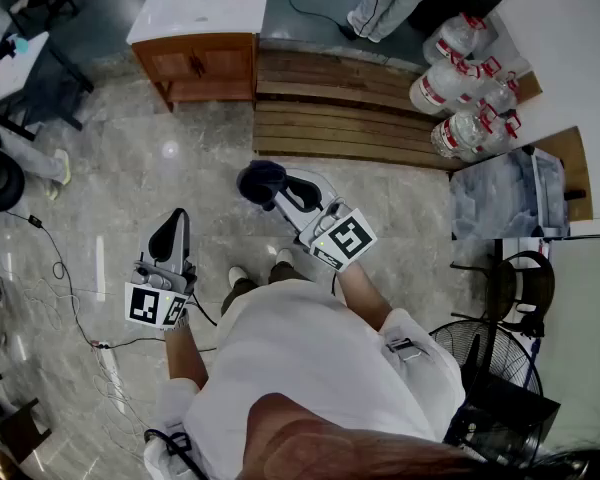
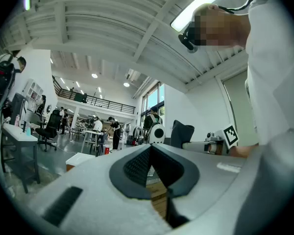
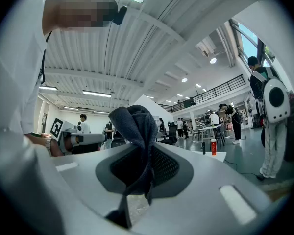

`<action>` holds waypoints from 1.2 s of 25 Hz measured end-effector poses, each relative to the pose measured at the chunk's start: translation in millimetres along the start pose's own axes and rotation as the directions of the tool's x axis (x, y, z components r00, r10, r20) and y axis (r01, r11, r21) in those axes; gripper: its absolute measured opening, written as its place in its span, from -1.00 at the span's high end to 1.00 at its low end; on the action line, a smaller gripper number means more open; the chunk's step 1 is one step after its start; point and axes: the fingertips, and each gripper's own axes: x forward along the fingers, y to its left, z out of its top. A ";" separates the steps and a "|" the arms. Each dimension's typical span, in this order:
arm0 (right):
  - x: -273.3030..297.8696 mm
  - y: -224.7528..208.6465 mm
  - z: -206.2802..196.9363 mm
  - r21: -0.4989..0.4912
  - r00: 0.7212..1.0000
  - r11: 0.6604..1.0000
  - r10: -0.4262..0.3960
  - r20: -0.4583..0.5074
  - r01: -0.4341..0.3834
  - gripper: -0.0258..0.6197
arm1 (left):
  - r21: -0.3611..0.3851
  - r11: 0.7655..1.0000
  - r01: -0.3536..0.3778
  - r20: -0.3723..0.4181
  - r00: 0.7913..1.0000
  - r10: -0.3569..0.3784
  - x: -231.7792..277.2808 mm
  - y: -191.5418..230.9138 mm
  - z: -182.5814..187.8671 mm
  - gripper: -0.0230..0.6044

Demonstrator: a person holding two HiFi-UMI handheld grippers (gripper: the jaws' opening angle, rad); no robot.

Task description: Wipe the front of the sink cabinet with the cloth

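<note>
In the head view the wooden sink cabinet (image 1: pixel 200 63) with a white top stands far ahead on the marble floor, its front facing me. My right gripper (image 1: pixel 277 190) is held out at waist height, shut on a dark grey cloth (image 1: pixel 260 180) bunched at its tip. In the right gripper view the cloth (image 3: pixel 135 124) hangs folded between the jaws of the right gripper (image 3: pixel 142 153). My left gripper (image 1: pixel 170 236) is lower left, jaws together with nothing in them; in the left gripper view that gripper (image 2: pixel 150 152) points towards the open hall.
A slatted wooden platform (image 1: pixel 330 108) lies right of the cabinet, with large water jugs (image 1: pixel 460 78) at its far end. A plastic-wrapped bin (image 1: pixel 505 193) and a fan (image 1: pixel 475 348) stand at right. Cables and a power strip (image 1: pixel 110 363) run across the floor at left.
</note>
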 end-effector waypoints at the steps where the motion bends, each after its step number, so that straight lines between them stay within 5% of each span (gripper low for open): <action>1: -1.1 0.8 -0.3 0.000 1.000 1.000 0.000 0.000 0.000 0.71 | 0.000 1.000 0.000 0.000 1.000 0.000 -0.9 -1.1 -0.4 0.93; 30: 2.9 -12.2 -10.9 0.041 0.998 0.998 0.054 0.006 -0.055 0.69 | -0.015 0.998 -0.061 -0.014 0.998 0.061 5.8 2.8 -10.0 0.93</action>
